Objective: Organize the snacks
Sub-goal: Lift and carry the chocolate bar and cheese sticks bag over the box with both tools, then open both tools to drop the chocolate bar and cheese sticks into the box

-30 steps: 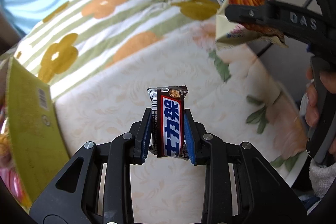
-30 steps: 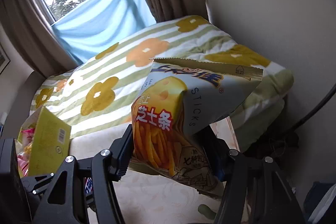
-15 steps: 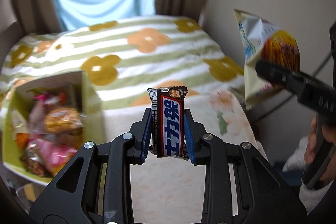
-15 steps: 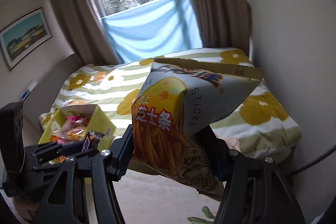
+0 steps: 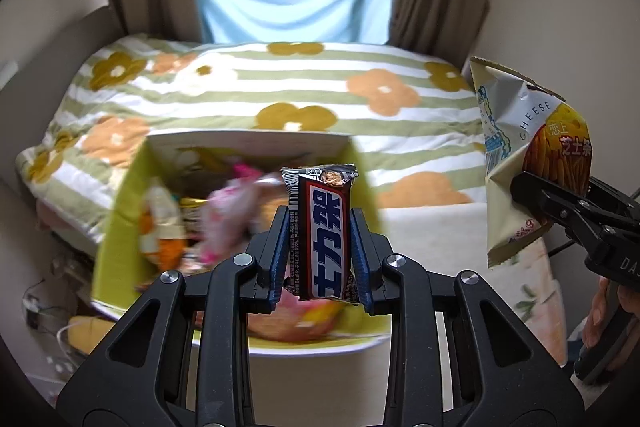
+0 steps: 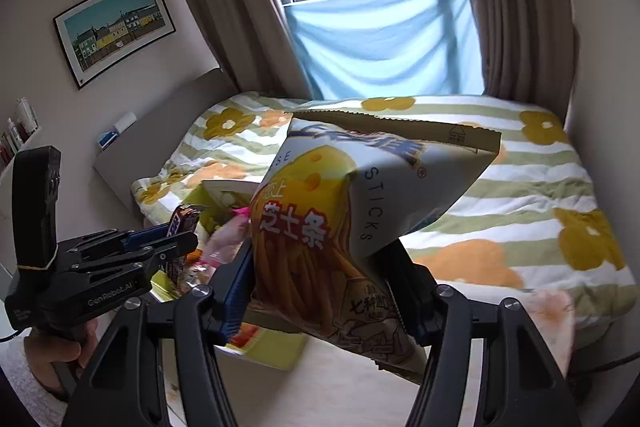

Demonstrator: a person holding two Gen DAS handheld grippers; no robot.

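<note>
Snacks: choc bar (image 5: 322,233) clenched upright in left tongs (image 5: 320,247), above the green box (image 5: 120,223) on the bed; cheese-sticks bag (image 6: 340,227) gripped in right tongs (image 6: 320,291), beside it. Step: carrying to box. Next, prob: lower in, then let go.

Home bedrm: bed w/ floral duvet (image 5: 280,95), curtains (image 6: 216,7), framed pic (image 6: 116,27).

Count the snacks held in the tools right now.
2: a chocolate bar upright in the left tool, and a cheese sticks bag in the right tool. More snacks lie in the yellow-green box.
</note>
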